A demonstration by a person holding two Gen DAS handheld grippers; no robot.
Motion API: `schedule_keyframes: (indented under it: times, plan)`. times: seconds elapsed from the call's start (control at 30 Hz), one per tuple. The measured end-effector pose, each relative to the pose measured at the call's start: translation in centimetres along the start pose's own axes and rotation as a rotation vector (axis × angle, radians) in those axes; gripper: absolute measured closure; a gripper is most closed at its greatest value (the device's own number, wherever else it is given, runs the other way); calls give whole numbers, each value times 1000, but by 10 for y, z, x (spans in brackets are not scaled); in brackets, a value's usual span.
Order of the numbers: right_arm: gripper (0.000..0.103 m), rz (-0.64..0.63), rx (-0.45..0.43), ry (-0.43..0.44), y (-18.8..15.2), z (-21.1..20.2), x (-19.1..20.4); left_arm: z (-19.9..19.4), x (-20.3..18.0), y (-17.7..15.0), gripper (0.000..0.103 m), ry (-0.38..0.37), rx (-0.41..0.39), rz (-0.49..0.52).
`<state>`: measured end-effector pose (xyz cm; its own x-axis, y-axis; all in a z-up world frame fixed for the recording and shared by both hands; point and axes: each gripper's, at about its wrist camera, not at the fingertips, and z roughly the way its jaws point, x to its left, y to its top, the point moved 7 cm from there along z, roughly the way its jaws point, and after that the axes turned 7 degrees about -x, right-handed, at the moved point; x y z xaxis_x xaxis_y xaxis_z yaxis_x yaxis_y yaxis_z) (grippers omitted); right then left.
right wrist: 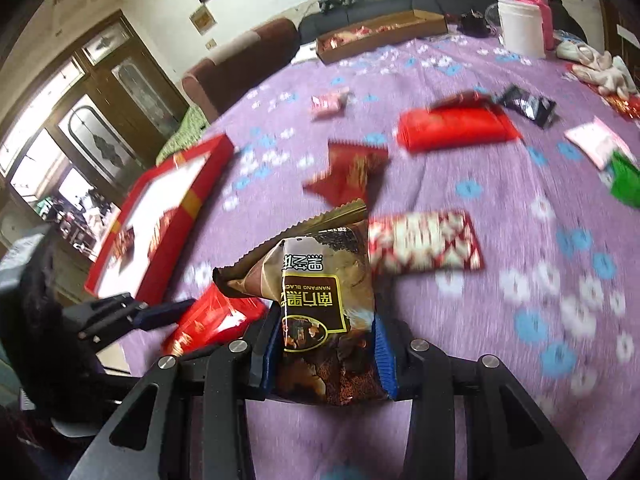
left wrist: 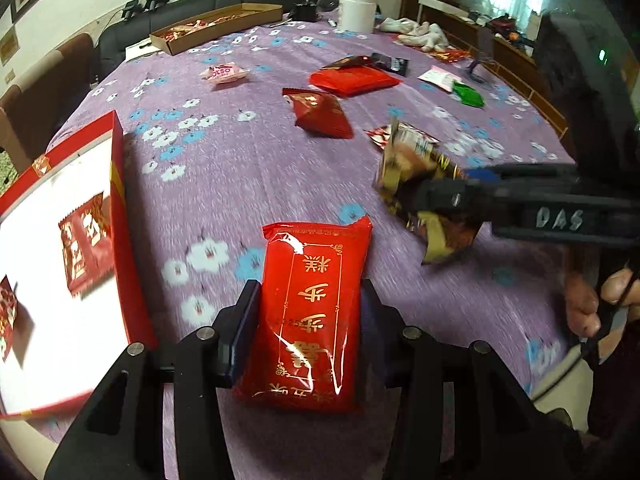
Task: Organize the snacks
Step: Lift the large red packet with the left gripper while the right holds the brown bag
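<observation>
My left gripper (left wrist: pixel 310 286) is shut on a bright red packet with gold writing (left wrist: pixel 316 320), held above the purple flowered tablecloth (left wrist: pixel 248 184). To its left lies a red box with a white inside (left wrist: pixel 118 200), holding a red packet (left wrist: pixel 86 248). My right gripper (right wrist: pixel 326 316) is shut on a brown and gold snack packet (right wrist: pixel 320 304); the left wrist view shows that packet (left wrist: pixel 404 168) at the right, pinched by the right gripper (left wrist: pixel 432 200). The right wrist view has the left gripper (right wrist: pixel 176 314) low at the left with its red packet (right wrist: pixel 216 320), beside the red box (right wrist: pixel 168 216).
Loose snacks lie across the cloth: a dark red packet (left wrist: pixel 320 114), a flat red one (left wrist: pixel 352 80), a pink one (left wrist: pixel 224 73), a green one (left wrist: pixel 468 94), a red and white one (right wrist: pixel 424 244). A cardboard tray (left wrist: pixel 216 26), a white tub (left wrist: pixel 357 10) and cloths (left wrist: pixel 420 34) stand at the back.
</observation>
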<state>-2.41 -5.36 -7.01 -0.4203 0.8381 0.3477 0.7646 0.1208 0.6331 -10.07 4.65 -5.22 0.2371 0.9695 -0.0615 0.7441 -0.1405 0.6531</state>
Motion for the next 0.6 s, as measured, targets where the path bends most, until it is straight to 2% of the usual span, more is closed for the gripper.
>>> schedule_keyframes:
  times: [0.13,0.23,0.4,0.6]
  plan:
    - [63,-22,-6,-44,-12,-5,7,-9,6,-5,57,-62,-21,-40]
    - [63,-50,-15,-91,-15,-5,11,-13,6,-11,57,-42,-37,-15]
    - [63,-66,-43,-120,-17,-4,12,-15,8,-18,57,-4,-59,12]
    - [63,-112,-62,-189,-18,-2,19,-13,8,-21,59,-14,-77,12]
